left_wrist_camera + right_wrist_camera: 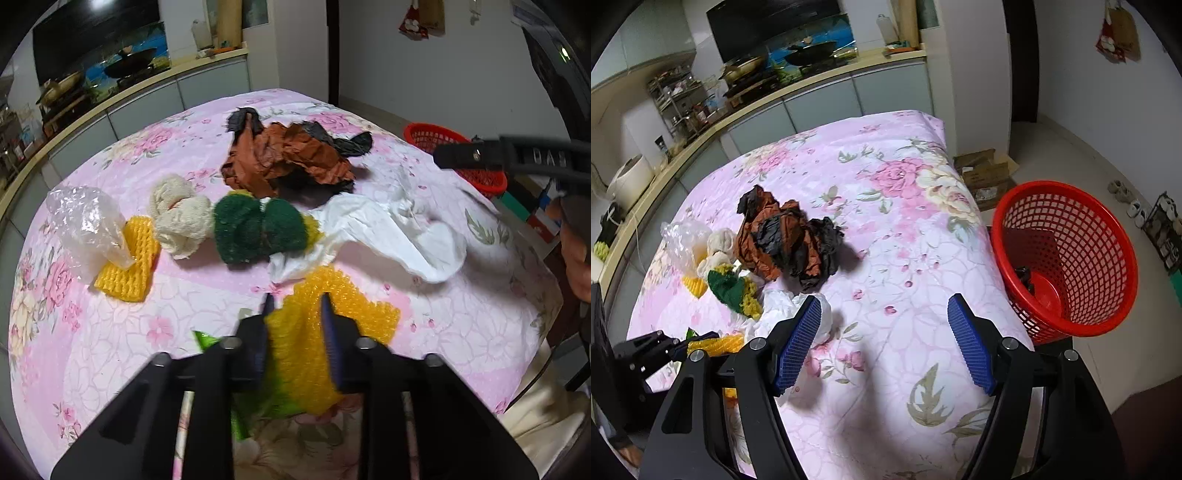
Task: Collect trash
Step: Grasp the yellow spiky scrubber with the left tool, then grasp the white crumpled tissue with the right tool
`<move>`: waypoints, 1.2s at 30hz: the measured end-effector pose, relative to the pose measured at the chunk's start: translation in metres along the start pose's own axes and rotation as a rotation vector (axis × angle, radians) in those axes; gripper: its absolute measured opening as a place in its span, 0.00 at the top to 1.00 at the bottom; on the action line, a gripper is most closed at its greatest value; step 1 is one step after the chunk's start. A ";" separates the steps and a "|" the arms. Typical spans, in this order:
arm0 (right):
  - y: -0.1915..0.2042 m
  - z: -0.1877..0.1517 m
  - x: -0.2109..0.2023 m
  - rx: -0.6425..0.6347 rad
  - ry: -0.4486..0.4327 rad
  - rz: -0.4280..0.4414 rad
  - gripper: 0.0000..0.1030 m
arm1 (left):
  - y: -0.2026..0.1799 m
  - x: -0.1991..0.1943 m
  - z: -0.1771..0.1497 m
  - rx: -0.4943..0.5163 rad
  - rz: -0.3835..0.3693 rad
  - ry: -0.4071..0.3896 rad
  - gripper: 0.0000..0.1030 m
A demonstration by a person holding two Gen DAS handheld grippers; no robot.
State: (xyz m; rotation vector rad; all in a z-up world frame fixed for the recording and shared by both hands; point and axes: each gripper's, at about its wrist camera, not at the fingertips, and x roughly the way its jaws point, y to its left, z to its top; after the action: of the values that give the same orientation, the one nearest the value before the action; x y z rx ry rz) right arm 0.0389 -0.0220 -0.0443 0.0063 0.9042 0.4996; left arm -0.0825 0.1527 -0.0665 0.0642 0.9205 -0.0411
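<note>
My left gripper [297, 299] is shut on a yellow foam net [325, 332] and holds it just above the pink floral tablecloth [110, 332]; it also shows in the right wrist view [713, 343]. My right gripper [884, 306] is open and empty above the table, left of the red mesh basket [1067, 254], which holds a small black scrap. On the table lie white tissue [376, 232], a green and yellow scrubber [258, 229], a cream cloth wad [181, 218], a second yellow foam net [127, 262], a clear plastic bag [85, 225] and crumpled brown and black paper [288, 158].
A green wrapper [207, 339] lies under my left gripper. A kitchen counter [798, 85] with pans runs behind the table. Cardboard boxes [986, 173] sit on the floor past the table's far right corner. The basket stands on the floor beside the table's right edge.
</note>
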 end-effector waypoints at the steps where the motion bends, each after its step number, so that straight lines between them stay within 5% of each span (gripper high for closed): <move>1: 0.002 0.000 0.001 -0.008 0.002 0.003 0.33 | 0.002 0.000 0.001 -0.007 -0.011 0.004 0.87; 20: 0.047 -0.009 0.030 -0.151 0.099 0.131 0.33 | 0.043 -0.047 0.016 -0.113 0.082 -0.118 0.88; 27: 0.065 -0.017 0.051 -0.205 0.120 0.102 0.33 | 0.056 -0.053 0.015 -0.175 0.111 -0.144 0.88; 36: 0.067 -0.022 0.052 -0.260 0.108 0.085 0.77 | 0.063 -0.055 0.015 -0.209 0.127 -0.146 0.88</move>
State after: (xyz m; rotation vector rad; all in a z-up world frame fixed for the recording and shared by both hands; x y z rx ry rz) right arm 0.0209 0.0544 -0.0826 -0.2210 0.9411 0.6992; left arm -0.0995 0.2148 -0.0114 -0.0740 0.7692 0.1667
